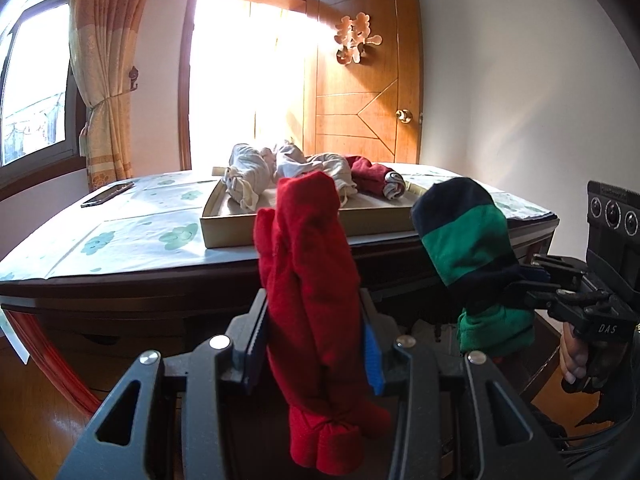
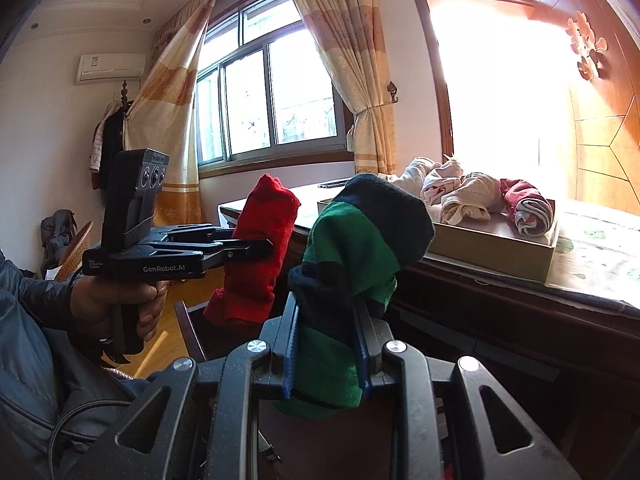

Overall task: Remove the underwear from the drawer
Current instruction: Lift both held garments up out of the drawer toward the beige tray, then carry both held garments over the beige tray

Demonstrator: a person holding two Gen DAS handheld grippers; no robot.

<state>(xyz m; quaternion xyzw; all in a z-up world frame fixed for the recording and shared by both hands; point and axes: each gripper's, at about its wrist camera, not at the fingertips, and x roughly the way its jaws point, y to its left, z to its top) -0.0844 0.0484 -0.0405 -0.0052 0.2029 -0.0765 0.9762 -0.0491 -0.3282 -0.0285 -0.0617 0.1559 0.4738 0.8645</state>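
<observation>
L tongs grip red roll; R tongs grip green/navy roll; aircon only R view.

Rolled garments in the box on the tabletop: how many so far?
4 visible: three pale rolls, left, middle, right, and a dark red roll at the right end. More may hide behind.

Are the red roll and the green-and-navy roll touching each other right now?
Apart. The left wrist view shows the red roll in the left gripper with open space before the green-and-navy roll.
</observation>
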